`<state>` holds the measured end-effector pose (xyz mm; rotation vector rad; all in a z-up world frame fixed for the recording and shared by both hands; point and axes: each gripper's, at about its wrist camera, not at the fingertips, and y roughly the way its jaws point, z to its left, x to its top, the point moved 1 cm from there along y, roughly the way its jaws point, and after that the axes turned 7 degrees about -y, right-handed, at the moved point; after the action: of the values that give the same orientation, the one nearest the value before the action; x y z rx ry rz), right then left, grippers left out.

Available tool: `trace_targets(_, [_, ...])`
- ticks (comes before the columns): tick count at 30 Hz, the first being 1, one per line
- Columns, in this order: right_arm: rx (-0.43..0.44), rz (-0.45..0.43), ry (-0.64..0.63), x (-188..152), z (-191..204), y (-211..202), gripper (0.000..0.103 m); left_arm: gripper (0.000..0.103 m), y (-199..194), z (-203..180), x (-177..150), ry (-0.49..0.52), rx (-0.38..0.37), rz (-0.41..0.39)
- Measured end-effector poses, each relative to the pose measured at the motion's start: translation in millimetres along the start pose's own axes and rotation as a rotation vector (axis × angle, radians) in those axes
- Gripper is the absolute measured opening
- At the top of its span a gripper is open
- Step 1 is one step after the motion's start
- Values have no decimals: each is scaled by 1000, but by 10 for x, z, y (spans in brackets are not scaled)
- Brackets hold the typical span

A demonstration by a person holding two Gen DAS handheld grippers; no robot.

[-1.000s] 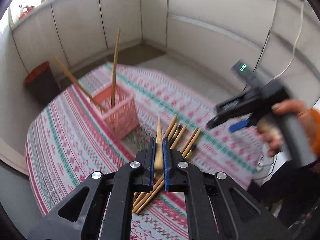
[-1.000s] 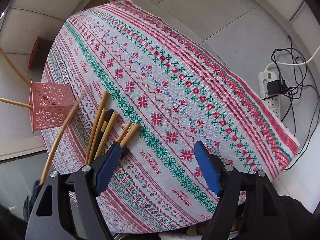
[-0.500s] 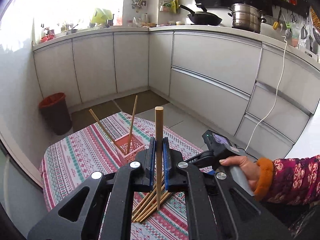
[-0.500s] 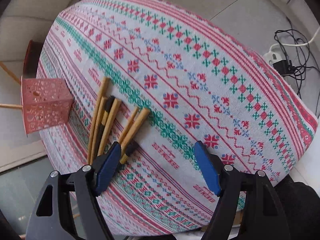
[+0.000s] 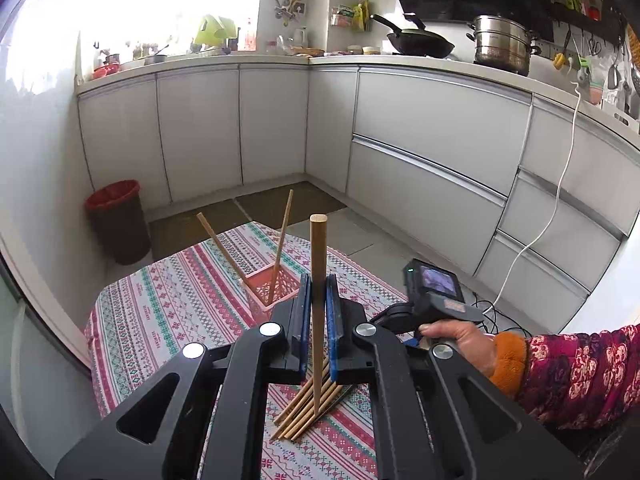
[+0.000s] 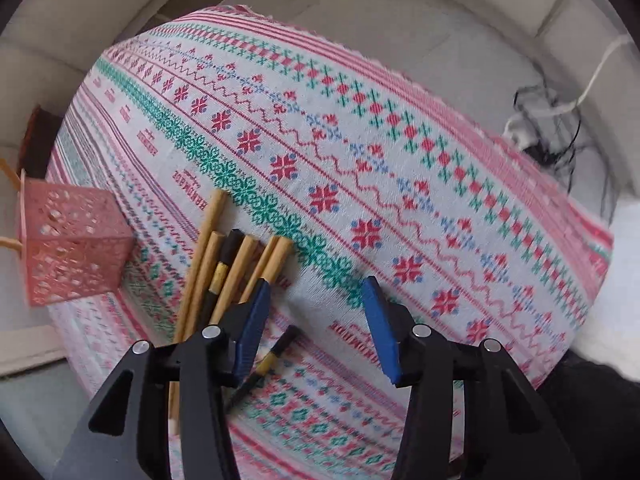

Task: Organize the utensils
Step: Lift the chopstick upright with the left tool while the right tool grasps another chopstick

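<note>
White kitchen cabinets [image 5: 420, 152] wrap around behind your small table, which is covered by a red, green and white embroidered tablecloth [image 6: 360, 128]. On the counter above sit a black wok [image 5: 416, 42] and a steel steamer pot [image 5: 502, 42], and a dark bin with a red liner [image 5: 118, 220] stands on the floor past the cloth's far left corner.

Your left gripper [image 5: 314, 320] is clenched on a single light wooden chopstick [image 5: 318, 264]; the stick stands almost upright between the blue pads [image 5: 305, 320], its blunt end well above them and its thin end hanging below, over the loose pile. It touches nothing else.

Just beyond that gripper, toward the cloth's far edge, sits the pink perforated plastic basket [image 5: 260, 286]. Two wooden chopsticks [image 5: 280, 248] already stand in it, leaning apart from each other.

A loose pile of wooden chopsticks [image 6: 232, 264] lies on the cloth between the basket and the near edge, roughly parallel, with a dark-tipped one among them. In the right wrist view a separate dark chopstick with a yellow band [image 6: 268, 360] lies a little apart, nearer you.

Your right gripper [image 6: 316, 320] hovers over the cloth with its blue pads spread wide and nothing between them; its left pad is just beside the blunt ends of the pile. In the left wrist view you can see your right hand [image 5: 456, 340] around that gripper's handle, over the right side of the cloth.
</note>
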<state>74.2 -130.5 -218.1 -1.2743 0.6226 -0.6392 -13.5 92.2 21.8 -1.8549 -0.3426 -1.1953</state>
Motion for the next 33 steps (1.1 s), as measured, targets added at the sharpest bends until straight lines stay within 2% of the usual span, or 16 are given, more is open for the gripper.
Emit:
trace_targets(1, [48, 20, 58, 1, -70, -5, 49, 6, -9, 24, 1, -6, 3, -2])
trace_targets(4, [113, 31, 125, 20, -126, 4, 49, 6, -6, 50, -1, -10, 6, 2])
trace_targets(5, [109, 33, 111, 32, -99, 17, 48, 6, -1, 53, -4, -10, 7, 5])
trace_targets(9, [4, -24, 27, 82, 102, 55, 47, 6, 5, 71, -20, -13, 19, 11])
trace_targets(10, [-55, -50, -21, 83, 205, 68, 44, 6, -6, 77, -22, -14, 23, 10])
trace_targets(11, [-94, -66, -55, 79, 251, 84, 31, 6, -15, 84, -19, -15, 25, 9])
trace_targets(12, [-130, -85, -88, 58, 280, 83, 24, 6, -29, 85, -14, -17, 27, 6])
trace_targets(13, [-161, -106, -121, 24, 308, 82, 21, 6, -51, 93, -9, -20, 28, 1])
trace_targets(15, [-153, -112, -131, -20, 337, 84, 13, 6, -76, 104, 0, -25, 27, -8])
trace_targets(17, [-77, -92, -82, 21, 250, 63, 8, 6, -106, 109, 14, -31, 24, -18])
trace_targets(22, [94, -127, -67, 72, 152, -173, 8, 6, -165, 88, 47, -34, 23, -41])
trace_targets(27, [210, -192, -162, 74, 251, -604, 8, 6, -175, 71, 92, -43, 30, -57])
trace_targets(28, [225, -199, -186, 79, 96, -743, 8, 6, -170, 58, 105, -44, 33, -61])
trace_targets(33, [287, -261, -323, 8, -24, -1222, 8, 6, -136, 7, 160, -51, 32, -73])
